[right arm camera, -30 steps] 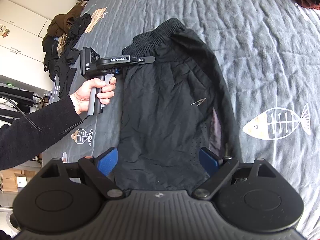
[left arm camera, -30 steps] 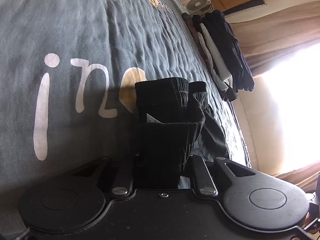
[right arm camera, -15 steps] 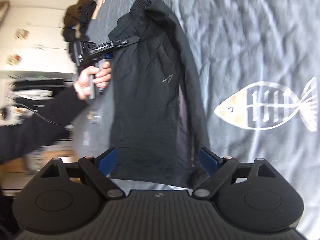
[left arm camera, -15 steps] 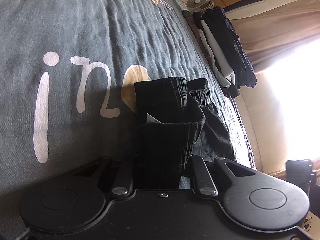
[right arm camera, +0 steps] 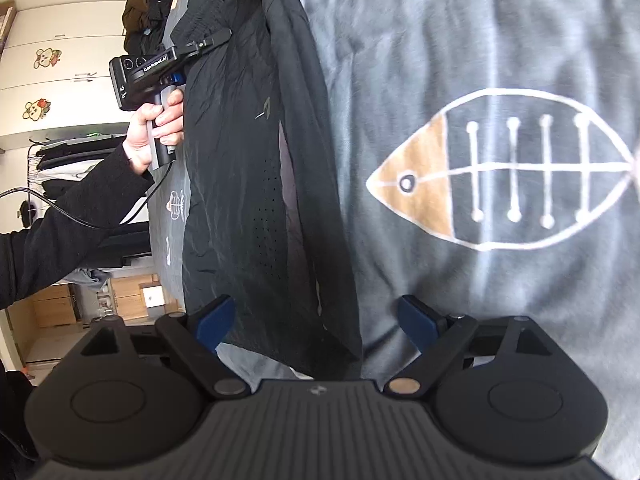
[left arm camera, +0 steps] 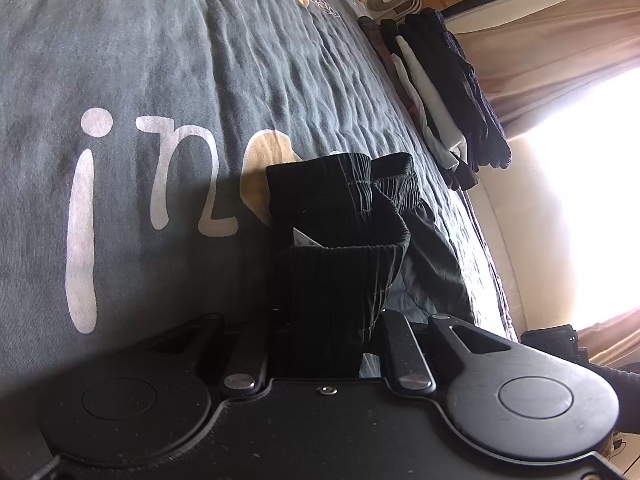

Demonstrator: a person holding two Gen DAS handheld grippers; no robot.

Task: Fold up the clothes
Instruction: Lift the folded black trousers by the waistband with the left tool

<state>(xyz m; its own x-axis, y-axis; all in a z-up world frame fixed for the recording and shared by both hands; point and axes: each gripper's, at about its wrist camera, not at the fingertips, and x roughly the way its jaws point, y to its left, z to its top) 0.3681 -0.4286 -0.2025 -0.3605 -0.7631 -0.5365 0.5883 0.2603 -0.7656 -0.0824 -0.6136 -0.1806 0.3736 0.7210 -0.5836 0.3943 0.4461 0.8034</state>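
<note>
Grey bedspread (right arm camera: 500,32); left gripper (left arm camera: 326,312) jaws clamp shorts (right arm camera: 248,184) waistband; right gripper (right arm camera: 316,320) jaws opening over hem.

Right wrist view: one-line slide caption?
Open right gripper straddles hem of black shorts on fish-print bedcover; left gripper pinches waistband.

Your left black tongs (right arm camera: 208,42) are clamped tight on the ribbed waistband of the black shorts (left arm camera: 340,256). Your left hand (right arm camera: 154,130), in a black sleeve (right arm camera: 68,236), wraps the pistol grip, tongs angled downward. Your right black tongs with blue pads (right arm camera: 316,320) are opening, jaws wide, the hem between them but unpressed.
</note>
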